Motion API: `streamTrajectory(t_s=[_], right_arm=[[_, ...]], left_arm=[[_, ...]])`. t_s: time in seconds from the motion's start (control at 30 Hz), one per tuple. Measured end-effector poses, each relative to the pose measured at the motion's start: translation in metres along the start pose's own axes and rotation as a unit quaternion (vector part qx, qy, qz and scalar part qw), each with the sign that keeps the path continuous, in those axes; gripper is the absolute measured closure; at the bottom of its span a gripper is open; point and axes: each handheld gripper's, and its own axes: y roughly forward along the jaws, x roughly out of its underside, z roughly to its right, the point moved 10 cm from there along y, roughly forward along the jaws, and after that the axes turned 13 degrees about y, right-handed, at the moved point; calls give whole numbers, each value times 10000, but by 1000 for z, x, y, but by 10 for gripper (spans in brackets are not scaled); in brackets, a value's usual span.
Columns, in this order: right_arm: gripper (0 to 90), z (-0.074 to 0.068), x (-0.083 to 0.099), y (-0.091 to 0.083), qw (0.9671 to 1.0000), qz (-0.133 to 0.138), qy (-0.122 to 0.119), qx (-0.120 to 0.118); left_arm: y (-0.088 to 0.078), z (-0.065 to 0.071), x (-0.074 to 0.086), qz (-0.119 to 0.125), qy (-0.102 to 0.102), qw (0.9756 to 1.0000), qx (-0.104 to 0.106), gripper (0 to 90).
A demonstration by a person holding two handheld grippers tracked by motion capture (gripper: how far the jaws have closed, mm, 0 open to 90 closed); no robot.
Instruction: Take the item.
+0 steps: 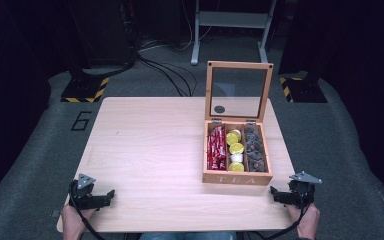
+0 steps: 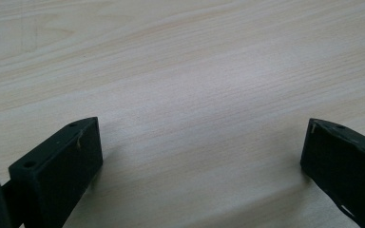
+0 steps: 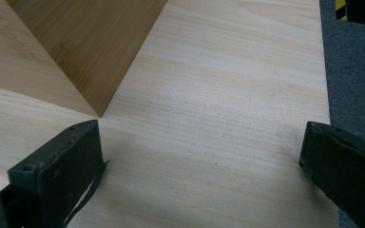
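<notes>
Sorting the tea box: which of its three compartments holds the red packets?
The left compartment of the tea box, farthest from the right gripper; the middle one holds yellow-topped cups, the right one dark pieces.

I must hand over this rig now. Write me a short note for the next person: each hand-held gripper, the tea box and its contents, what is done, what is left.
Left hand-held gripper: open, holding nothing, low over the near left part of the wooden table.
Right hand-held gripper: open, holding nothing, just off the near right corner of the tea box.
Tea box: on the right half of the table, glass lid standing open. Left compartment holds red sachets, middle holds yellow-lidded cups, right holds dark pods.
Done: the lid is open.
Left: nothing has been taken out; all handling of the contents remains.
</notes>
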Motion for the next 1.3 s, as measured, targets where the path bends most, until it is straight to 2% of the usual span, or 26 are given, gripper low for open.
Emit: streamTrajectory(t_s=[0.03, 0.07, 0.2, 0.3, 0.37, 0.4, 0.47, 0.5, 0.53, 0.67, 0.73, 0.83, 0.87, 1.07, 1.3], right_arm=[[0, 0, 0, 0, 10000, -2, -6, -2], [0, 0, 0, 0, 10000, -10, -8, -15], [0, -1, 0, 0, 10000, -16, -31, -35], [0, -1, 0, 0, 10000, -17, -33, -36], [0, -1, 0, 0, 10000, -18, -29, -27], [0, -1, 0, 0, 10000, -13, -32, -25], [0, -1, 0, 0, 10000, -14, -23, -24], [0, -1, 0, 0, 10000, -14, -23, -24], [0, -1, 0, 0, 10000, -11, -24, -30], [1, -1, 0, 0, 10000, -8, -37, -33], [1, -1, 0, 0, 10000, -7, -37, -32], [1, -1, 0, 0, 10000, -11, -51, -35], [1, -1, 0, 0, 10000, -9, -45, -37], [2, -1, 0, 0, 10000, -13, -62, -44], [2, -1, 0, 0, 10000, -13, -68, -48]], left_arm=[[0, 1, -1, 47, -69, 10000, 8, 0], [-1, 1, -1, 37, -20, 10000, 23, 0], [-3, 7, -9, 124, -56, 9999, 62, 0], [-4, 10, -17, 149, 85, 9998, 95, 0], [-4, 11, -21, 167, 109, 9997, 138, 0], [-5, 16, -27, 197, 148, 9994, 243, 0], [-6, 19, -35, 198, 264, 9991, 258, 0], [-6, 19, -35, 198, 264, 9991, 258, 0], [-7, 22, -43, 283, 267, 9986, 349, 0], [-6, 29, -57, 389, 269, 9977, 494, 0], [-5, 31, -61, 372, 328, 9972, 562, 0], [-4, 35, -68, 399, 407, 9966, 588, 0], [-3, 37, -73, 400, 494, 9962, 589, 1], [-1, 42, -84, 420, 553, 9956, 622, 1], [2, 48, -103, 480, 656, 9937, 768, 2]])
